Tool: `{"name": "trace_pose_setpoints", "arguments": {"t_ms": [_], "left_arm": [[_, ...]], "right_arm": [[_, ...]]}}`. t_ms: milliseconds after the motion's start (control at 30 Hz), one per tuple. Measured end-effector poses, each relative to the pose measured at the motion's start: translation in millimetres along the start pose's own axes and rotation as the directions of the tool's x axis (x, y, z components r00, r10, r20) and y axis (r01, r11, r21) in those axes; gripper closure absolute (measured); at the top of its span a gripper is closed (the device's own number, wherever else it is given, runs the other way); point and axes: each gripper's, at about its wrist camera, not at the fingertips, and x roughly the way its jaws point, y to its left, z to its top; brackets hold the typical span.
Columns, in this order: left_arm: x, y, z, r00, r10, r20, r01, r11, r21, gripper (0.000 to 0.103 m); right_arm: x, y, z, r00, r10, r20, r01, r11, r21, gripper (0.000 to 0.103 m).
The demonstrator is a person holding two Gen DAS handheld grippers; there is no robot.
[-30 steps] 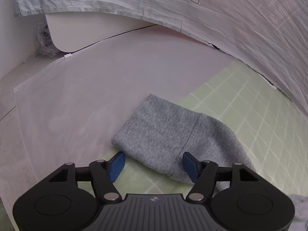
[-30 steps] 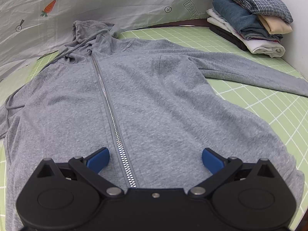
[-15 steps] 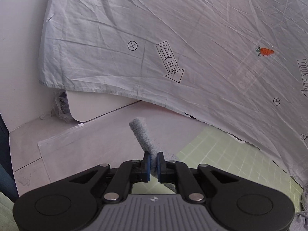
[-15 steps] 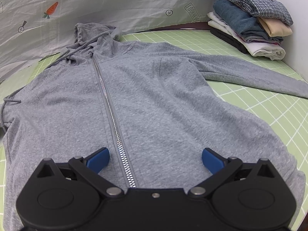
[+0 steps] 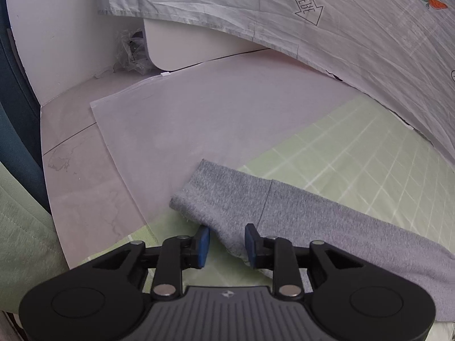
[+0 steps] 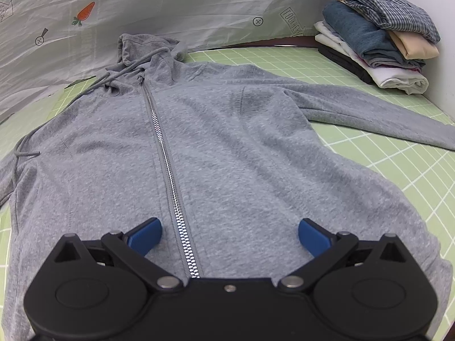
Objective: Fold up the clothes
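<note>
Since half a second ago, my left gripper [image 5: 226, 245] no longer holds the grey sleeve cuff [image 5: 224, 201] pinched and raised in front of the printed white sheet [image 5: 355, 28]; the cuff now lies flat. My left jaws are opening. The near edge of the sleeve sits between the two blue pads [image 5: 202, 244], and neither pad presses on it.

The cuff lies where the pale translucent plastic sheet [image 5: 170, 125] overlaps the corner of the green gridded cutting mat [image 5: 355, 153]. The rest of the sleeve runs from the cuff along the mat toward the right edge of the left wrist view.

My right gripper [image 6: 229, 234] has stayed in place over the same second. Its jaws are spread wide, with nothing between them but the fabric below. It hangs over the lower front of the grey zip-up hooded sweatshirt [image 6: 227, 142], and the metal zipper [image 6: 167, 170] runs between its pads, nearer the left one.

The sweatshirt lies spread face up on the mat, zipper closed. Its hood [image 6: 142, 48] is bunched at the far edge against the printed sheet. One sleeve [image 6: 369, 113] extends flat toward the right edge of the mat. A drawcord [image 6: 28, 147] trails across the left shoulder.

A stack of folded clothes [image 6: 378, 45] stands at the far right corner of the mat, well apart from the sweatshirt body.
</note>
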Motion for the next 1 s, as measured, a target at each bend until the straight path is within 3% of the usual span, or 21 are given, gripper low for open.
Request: {"name": "trace_pose_setpoints", "arguments": {"t_ms": [167, 333, 433, 600, 667, 800, 933, 1000], "left_arm": [[-30, -20, -14, 0.997, -0.067, 0.032, 0.064, 0.995, 0.074, 0.054], [-61, -56, -55, 0.986, -0.167, -0.01, 0.165, 0.96, 0.225, 0.047], [-78, -88, -89, 0.976, -0.21, -0.058, 0.217, 0.913, 0.345, 0.042], [-108, -134, -145, 0.952, -0.266, -0.149, 0.305, 0.815, 0.493, 0.038], [-121, -153, -169, 0.943, -0.279, -0.18, 0.332, 0.767, 0.55, 0.037], [-139, -181, -216, 0.929, -0.282, -0.24, 0.37, 0.683, 0.63, 0.037], [-149, -200, -245, 0.922, -0.279, -0.268, 0.386, 0.63, 0.674, 0.037], [-149, -206, -255, 0.917, -0.271, -0.294, 0.4, 0.629, 0.667, 0.036]], "right_arm": [[-7, -12, 6, 0.997, 0.072, -0.037, -0.074, 0.995, -0.061, 0.0], [-43, -55, 12, 0.997, 0.059, 0.059, -0.053, 0.994, -0.097, 0.0], [-54, -93, 18, 0.997, 0.036, 0.07, -0.032, 0.997, -0.067, 0.0], [-56, -156, 20, 0.999, 0.044, 0.008, -0.044, 0.999, 0.018, 0.0], [-56, -173, 14, 0.994, 0.108, -0.019, -0.107, 0.994, 0.026, 0.001], [-55, -186, 3, 0.964, 0.256, -0.071, -0.258, 0.966, -0.024, 0.017], [-52, -184, 0, 0.934, 0.344, -0.097, -0.355, 0.926, -0.131, 0.019], [-44, -183, 1, 0.926, 0.356, -0.125, -0.373, 0.913, -0.167, 0.021]]}}
